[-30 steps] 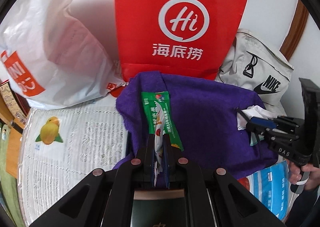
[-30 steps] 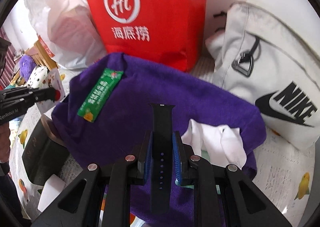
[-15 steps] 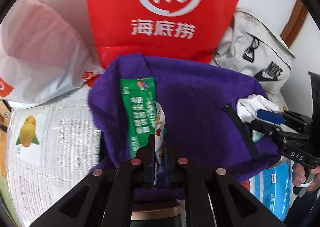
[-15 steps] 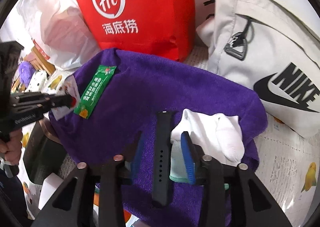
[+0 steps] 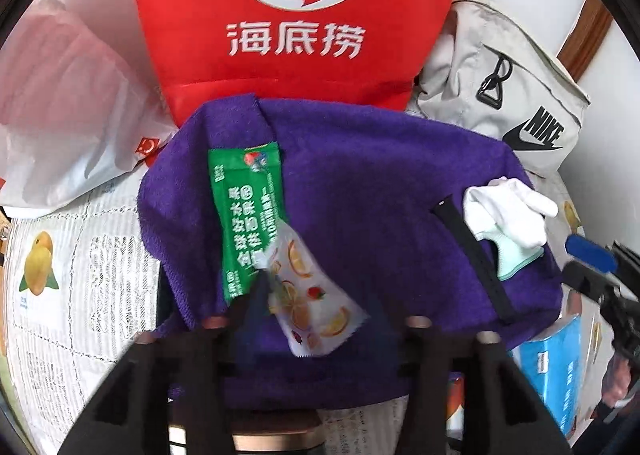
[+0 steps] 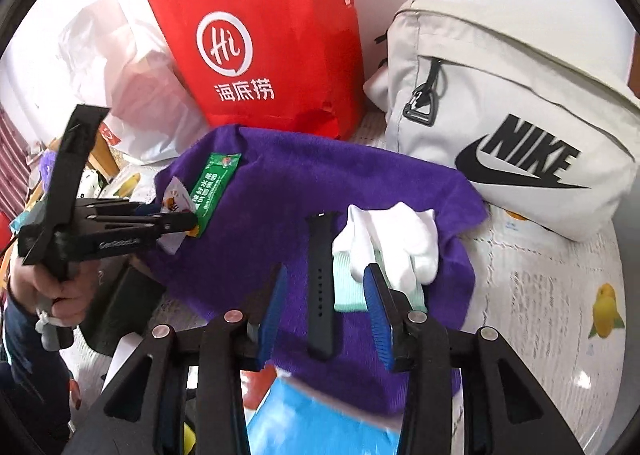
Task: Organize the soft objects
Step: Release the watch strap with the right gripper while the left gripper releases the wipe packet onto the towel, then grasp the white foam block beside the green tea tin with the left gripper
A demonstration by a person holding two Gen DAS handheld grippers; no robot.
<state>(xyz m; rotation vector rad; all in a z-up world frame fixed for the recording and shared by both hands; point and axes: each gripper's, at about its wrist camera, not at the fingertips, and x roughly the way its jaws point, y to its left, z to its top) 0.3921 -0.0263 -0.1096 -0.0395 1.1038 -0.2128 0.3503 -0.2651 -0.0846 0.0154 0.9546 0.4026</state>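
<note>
1. Far left: white plastic bag (image 5: pixel 60 115), crumpled, w/ red-orange print, sitting on a pale surface (image 5: pixel 80 255) covered by a cloth printed w/ yellow fruit.
2. Centre back: red paper bag (image 5: pixel 296 15), upright, white "Hi" logo & Chinese characters; its base sits just behind the purple towel (image 5: pixel 380 183).
3. The towel is folded and spread over things in the middle; a blue box (image 5: pixel 556 355) pokes out under its lower right edge.
4. On the towel's left part: green sachet (image 5: pixel 244 215), lying lengthwise, flat.
5. White fruit-print sachet (image 5: pixel 308 295) overlaps the green one's lower end, tilted, lying loose on the towel.
6. Left claw (image 5: pixel 316 319): jaws have just been opening and stand apart, blurred; the white sachet lies between them, not pinched.
7. On the towel's right part: black watch strap (image 6: pixel 320 287), lying straight, w/ a row of holes.
8. White sock (image 6: pixel 396 243) w/ mint-green cuff, bunched up, just right of the strap, touching or nearly so.
9. Right claw (image 6: pixel 324 315): blue-padded jaws have just been opening a little more and stand apart. Strap lies between them, untouched; the right pad is in front of the sock's cuff.
10. Right back: light grey Nike bag (image 6: pixel 520 135), black logo, beside the red bag.
11. In the right wrist view, a hand (image 6: pixel 40 287) grips the left claw's handle.
</note>
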